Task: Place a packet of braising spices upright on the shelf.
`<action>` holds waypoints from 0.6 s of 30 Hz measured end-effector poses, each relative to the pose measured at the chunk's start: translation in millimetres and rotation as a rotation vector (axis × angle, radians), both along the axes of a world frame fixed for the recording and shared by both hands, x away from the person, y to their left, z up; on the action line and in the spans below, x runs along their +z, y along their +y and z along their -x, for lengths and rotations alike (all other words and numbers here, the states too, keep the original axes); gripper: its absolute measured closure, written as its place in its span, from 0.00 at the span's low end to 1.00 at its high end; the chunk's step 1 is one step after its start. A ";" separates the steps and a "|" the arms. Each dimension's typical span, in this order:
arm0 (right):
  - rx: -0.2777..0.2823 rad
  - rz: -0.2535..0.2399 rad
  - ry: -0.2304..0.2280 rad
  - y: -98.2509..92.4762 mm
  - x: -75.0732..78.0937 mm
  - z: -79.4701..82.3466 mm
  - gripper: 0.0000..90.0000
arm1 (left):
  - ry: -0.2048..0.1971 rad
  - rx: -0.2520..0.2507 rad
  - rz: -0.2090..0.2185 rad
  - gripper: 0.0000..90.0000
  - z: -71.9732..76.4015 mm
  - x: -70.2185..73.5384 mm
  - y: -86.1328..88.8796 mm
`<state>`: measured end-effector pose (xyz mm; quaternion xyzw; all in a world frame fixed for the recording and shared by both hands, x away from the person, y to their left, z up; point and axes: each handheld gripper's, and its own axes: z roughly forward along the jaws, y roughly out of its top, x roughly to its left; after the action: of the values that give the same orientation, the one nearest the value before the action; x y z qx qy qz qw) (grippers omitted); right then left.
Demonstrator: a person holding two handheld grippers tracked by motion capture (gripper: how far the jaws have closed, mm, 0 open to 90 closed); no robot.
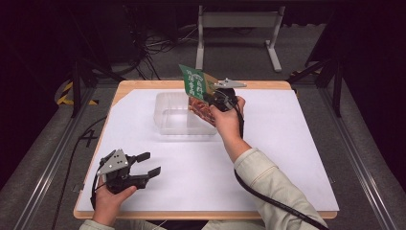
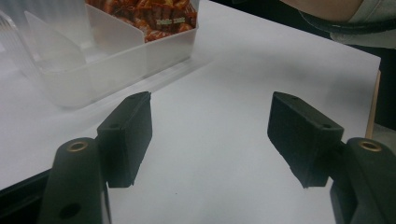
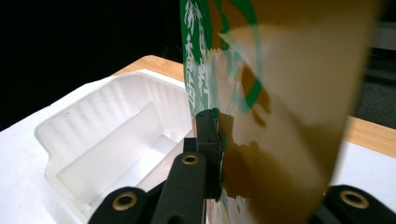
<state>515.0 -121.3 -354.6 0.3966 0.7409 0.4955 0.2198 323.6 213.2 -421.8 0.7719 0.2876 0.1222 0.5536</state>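
High view: right tongs (image 1: 210,99) clamping snack packet (image 1: 195,84)

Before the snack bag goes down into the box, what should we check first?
1. Right gripper clamped on the green and brown snack packet: ok.
2. Packet above the clear plastic divided tray: ok.
3. Packet lower end already in the tray's compartment: seems so, cannot tell how deep.
4. Left gripper open, holding nothing, apart from the tray: ok.
5. Tray flat on the white table sheet: ok.
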 end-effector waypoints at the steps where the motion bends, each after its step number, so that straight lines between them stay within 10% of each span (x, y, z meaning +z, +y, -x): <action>1: 0.003 -0.001 0.000 -0.7 -0.2 0.3 0.98 | 0.000 0.000 0.000 0.35 -0.1 0.0 -0.1; 18: 0.016 -0.004 0.041 -15.2 -6.6 9.4 0.91 | 0.002 -0.010 -0.004 0.35 -2.1 -0.4 -3.5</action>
<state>505.6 -136.4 -361.2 0.4010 0.7475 0.4904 0.1999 325.7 209.7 -422.2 0.7744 0.2839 0.1193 0.5526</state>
